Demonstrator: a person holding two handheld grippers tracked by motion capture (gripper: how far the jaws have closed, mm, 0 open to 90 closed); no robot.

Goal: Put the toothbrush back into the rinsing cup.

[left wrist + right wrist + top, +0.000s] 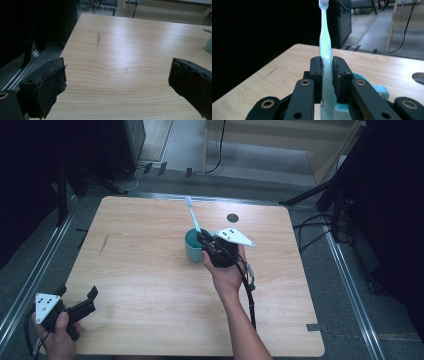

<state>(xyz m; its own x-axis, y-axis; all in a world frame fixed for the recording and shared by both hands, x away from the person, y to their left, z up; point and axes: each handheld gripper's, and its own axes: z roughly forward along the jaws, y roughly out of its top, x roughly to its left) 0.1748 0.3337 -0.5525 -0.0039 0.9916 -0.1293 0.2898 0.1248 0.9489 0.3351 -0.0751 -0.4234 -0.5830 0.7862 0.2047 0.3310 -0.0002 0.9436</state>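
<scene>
A pale blue toothbrush sticks up and away from my right gripper, whose jaws are shut on its ribbed handle. Just below the jaws stands a teal cup in the middle of the wooden table. The toothbrush's lower end hangs over the cup's mouth. My left gripper rests near the table's front left corner, jaws wide apart with only bare wood between them. An edge of the cup shows at the far right of the left gripper view.
A dark round hole sits in the table behind the cup. A grey smudge marks the wood at the left. Metal rails run along both sides of the table, and stand legs and cables lie on the floor beyond.
</scene>
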